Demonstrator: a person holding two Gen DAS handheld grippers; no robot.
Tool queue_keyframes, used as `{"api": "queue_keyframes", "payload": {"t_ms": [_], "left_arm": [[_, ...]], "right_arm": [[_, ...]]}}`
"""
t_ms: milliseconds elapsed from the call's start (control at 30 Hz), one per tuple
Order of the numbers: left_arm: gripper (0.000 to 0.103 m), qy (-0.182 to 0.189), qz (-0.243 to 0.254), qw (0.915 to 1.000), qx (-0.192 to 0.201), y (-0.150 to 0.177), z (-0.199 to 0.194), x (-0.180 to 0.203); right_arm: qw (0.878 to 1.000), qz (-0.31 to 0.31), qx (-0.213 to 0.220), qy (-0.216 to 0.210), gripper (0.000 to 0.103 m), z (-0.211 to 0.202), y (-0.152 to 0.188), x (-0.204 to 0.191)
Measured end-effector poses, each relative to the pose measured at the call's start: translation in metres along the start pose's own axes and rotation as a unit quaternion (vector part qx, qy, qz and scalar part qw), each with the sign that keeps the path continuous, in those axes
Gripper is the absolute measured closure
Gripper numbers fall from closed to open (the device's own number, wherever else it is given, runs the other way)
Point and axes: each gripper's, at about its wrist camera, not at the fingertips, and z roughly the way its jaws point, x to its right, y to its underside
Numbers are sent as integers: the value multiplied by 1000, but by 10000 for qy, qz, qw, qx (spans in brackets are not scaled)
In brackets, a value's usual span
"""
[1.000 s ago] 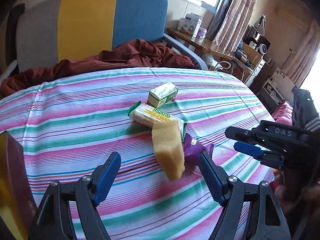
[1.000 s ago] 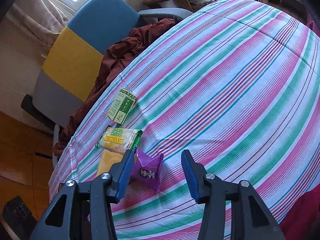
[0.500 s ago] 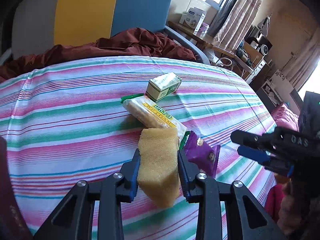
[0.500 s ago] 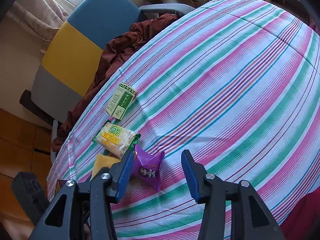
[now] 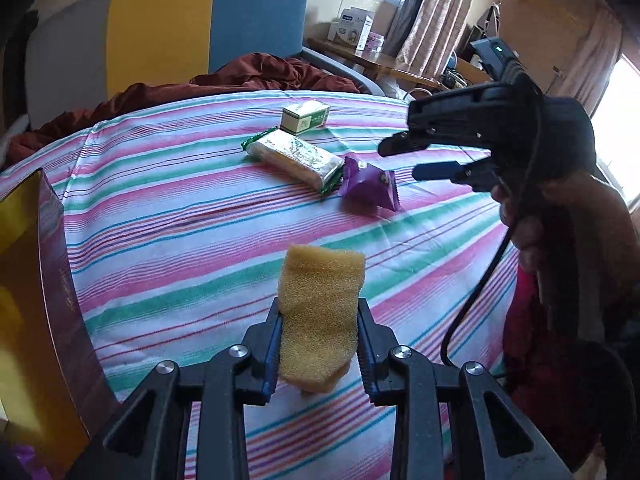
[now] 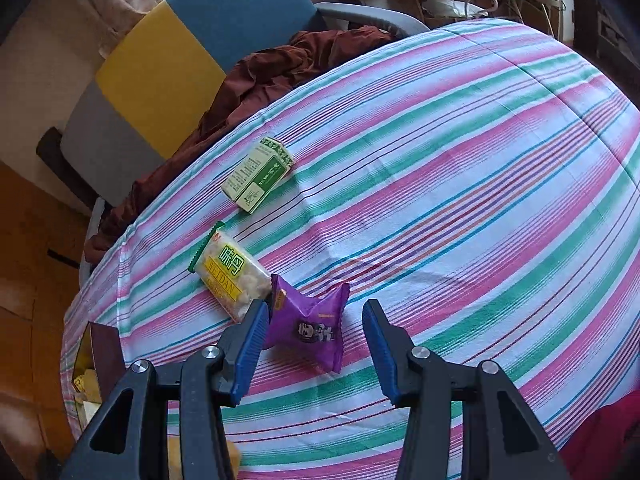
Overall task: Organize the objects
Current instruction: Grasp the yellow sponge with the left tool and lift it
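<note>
Left gripper (image 5: 320, 344) pinches our soft sponge (image 5: 320, 316); it may squirm free. Right gripper (image 6: 314, 344), spread wide and empty, hovers over the purple packet (image 6: 310, 328).

Left gripper (image 5: 319, 344): black frame, blue ribbed pads, silver screws. Right gripper (image 6: 314, 344): same; black cable, bare hand (image 5: 560, 216).
</note>
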Motion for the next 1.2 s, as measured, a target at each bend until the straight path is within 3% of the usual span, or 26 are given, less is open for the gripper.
{"api": "queue_keyframes", "payload": {"t_ms": [267,367,567,667,733,800,933,1200], "left_arm": [[71,8,184,9998,85,8,-5,2],[71,58,106,9999,87,8,-3,-2],[71,107,60,9999,115,8,-1,-5],[71,128,52,9998,126,8,1,-7],[71,139,38,9998,130,8,0,-8],[71,160,30,9998,149,10,-2,-9],[71,157,38,9997,160,11,-3,-5],[71,75,108,9998,166,18,-10,1]], "right_arm": [[9935,-1111,-226,128,52,14,2,-46],[9844,-1691,-389,278,36,27,0,-68],[9605,-2552,-663,896,36,71,-10,-101],[9525,-2696,-773,1183,36,94,-15,-106],[9530,-2687,-874,1097,37,103,-15,-105],[9560,-2685,-890,775,53,99,-12,-106],[9432,-3094,-951,749,53,94,11,-115],[9436,-3038,-1230,464,53,75,48,-106]]}}
